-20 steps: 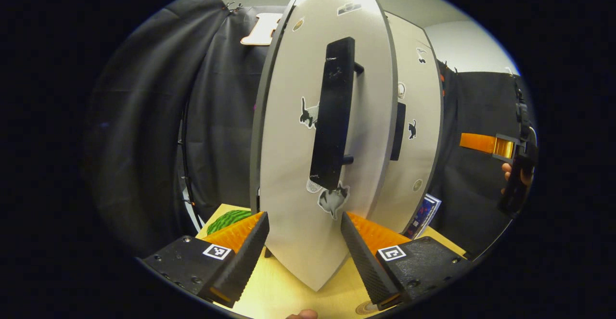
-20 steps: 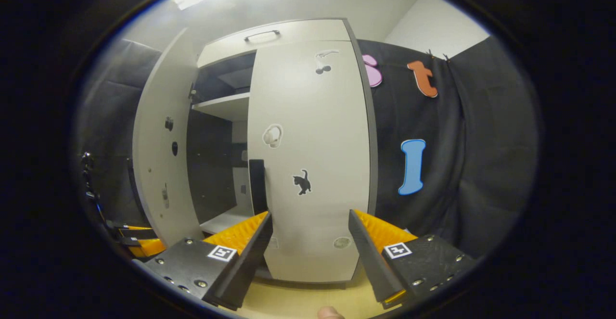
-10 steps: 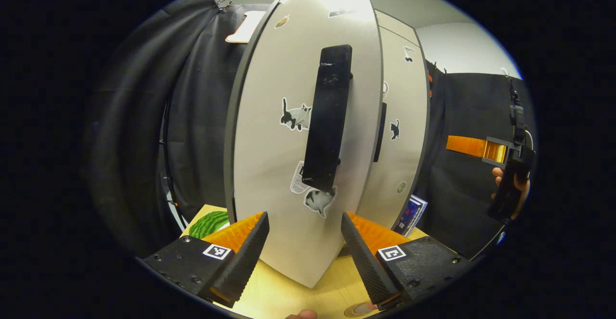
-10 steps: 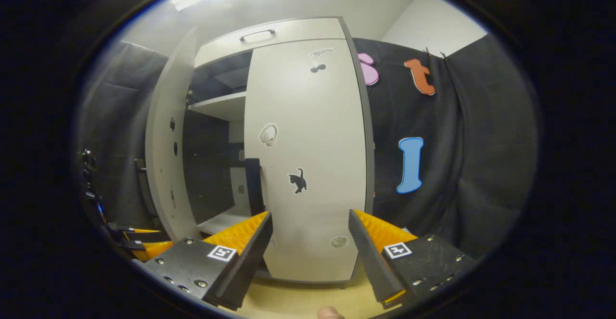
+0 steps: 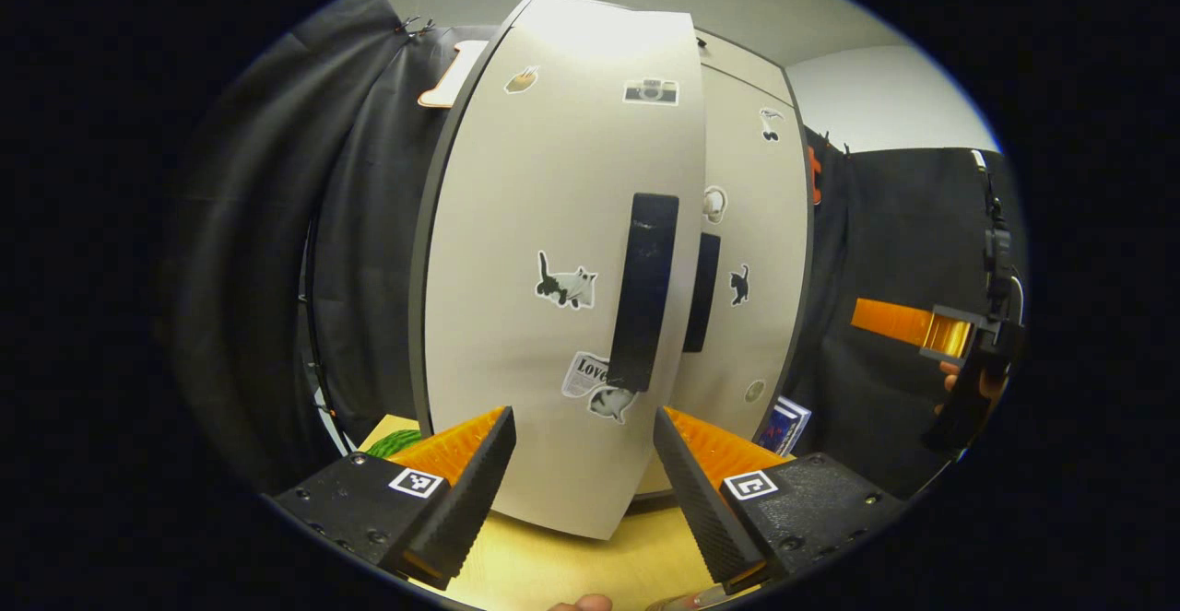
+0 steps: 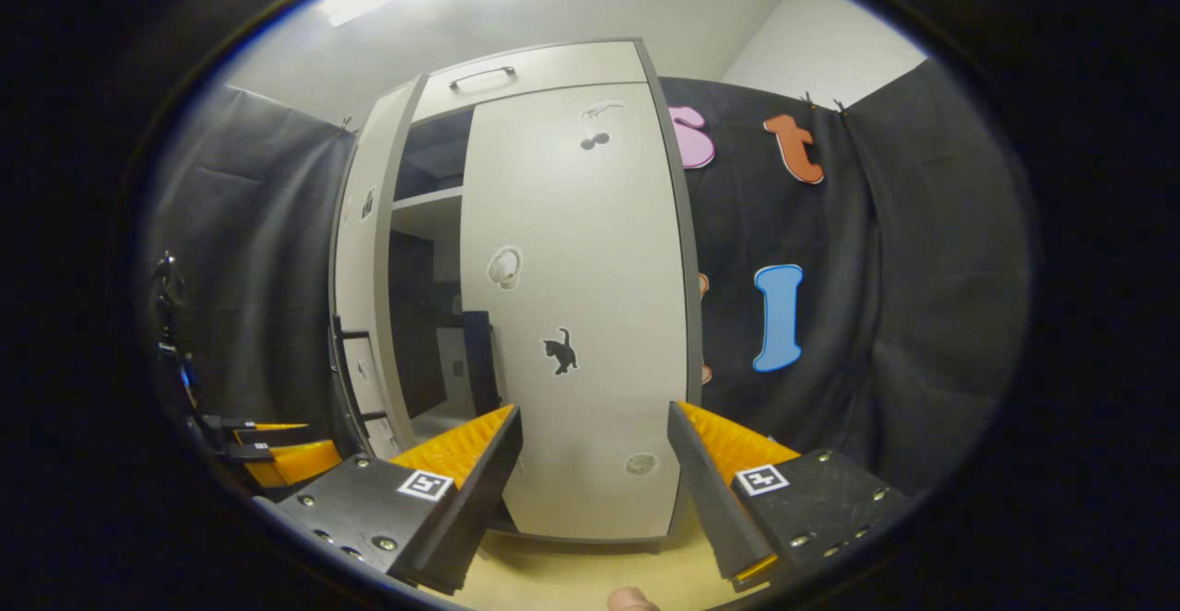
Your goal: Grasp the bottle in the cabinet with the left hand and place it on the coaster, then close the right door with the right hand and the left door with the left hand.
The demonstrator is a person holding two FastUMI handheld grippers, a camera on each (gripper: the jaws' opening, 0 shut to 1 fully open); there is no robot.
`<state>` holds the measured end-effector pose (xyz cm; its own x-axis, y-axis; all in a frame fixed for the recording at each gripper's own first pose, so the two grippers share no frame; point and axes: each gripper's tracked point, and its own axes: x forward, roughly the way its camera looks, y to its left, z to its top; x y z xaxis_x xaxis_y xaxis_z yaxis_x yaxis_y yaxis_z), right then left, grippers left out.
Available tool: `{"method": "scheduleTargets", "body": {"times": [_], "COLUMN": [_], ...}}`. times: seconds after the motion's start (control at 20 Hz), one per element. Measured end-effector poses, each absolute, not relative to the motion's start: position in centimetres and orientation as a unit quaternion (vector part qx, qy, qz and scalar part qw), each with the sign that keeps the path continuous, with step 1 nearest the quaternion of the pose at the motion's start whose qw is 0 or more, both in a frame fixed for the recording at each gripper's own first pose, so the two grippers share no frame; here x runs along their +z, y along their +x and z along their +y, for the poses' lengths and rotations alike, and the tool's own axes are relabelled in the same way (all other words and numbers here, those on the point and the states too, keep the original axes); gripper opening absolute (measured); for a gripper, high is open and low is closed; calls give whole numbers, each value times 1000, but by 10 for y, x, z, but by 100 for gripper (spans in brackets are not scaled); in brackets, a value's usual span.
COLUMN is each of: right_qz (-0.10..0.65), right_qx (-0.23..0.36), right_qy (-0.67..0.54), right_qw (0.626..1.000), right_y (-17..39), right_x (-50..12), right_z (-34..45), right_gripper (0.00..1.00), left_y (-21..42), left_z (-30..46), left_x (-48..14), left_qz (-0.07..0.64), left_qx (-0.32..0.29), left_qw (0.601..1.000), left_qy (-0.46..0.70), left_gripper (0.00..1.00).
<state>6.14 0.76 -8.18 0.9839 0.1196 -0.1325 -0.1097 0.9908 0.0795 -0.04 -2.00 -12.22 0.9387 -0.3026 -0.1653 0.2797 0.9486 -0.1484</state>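
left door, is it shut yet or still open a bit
Still open a bit. In the right gripper view the left door stands out from the cabinet, leaving a dark gap with a shelf showing beside the shut right door.

table (image 5: pixel 544 565): light wood | on it: cabinet (image 6: pixel 572 316), green watermelon-patterned item (image 5: pixel 398 441) at left

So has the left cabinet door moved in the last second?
Yes. In the right gripper view the left door has swung toward the closed right door, narrowing the dark opening between them.

cabinet interior (image 6: pixel 429 316) mostly hidden by doors
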Motion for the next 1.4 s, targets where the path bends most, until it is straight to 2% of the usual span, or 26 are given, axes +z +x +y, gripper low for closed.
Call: {"method": "scheduleTargets", "body": {"times": [0.15,0.2,0.3,0.9,1.4], "right_qz": [68,69,70,77,-1], "right_qx": [62,63,67,82,37], "right_qy": [38,39,38,40,51], "right_qw": [995,995,995,993,998], "right_y": [57,55,53,42,58], "right_x": [-80,-80,-80,-75,28], "right_z": [7,8,8,13,-45], "right_gripper": [96,96,96,96,95], "left_y": [-2,-3,-4,-4,12], "left_z": [-28,-30,-34,-52,-74], "left_x": [-115,-115,-114,-86,22], "left_qz": [92,92,92,90,36], "left_qx": [-151,-150,-148,-135,-73], "left_qw": [982,982,982,985,995], "left_qy": [-71,-72,-73,-64,-55], "left_gripper": [95,90,95,95,96]}}
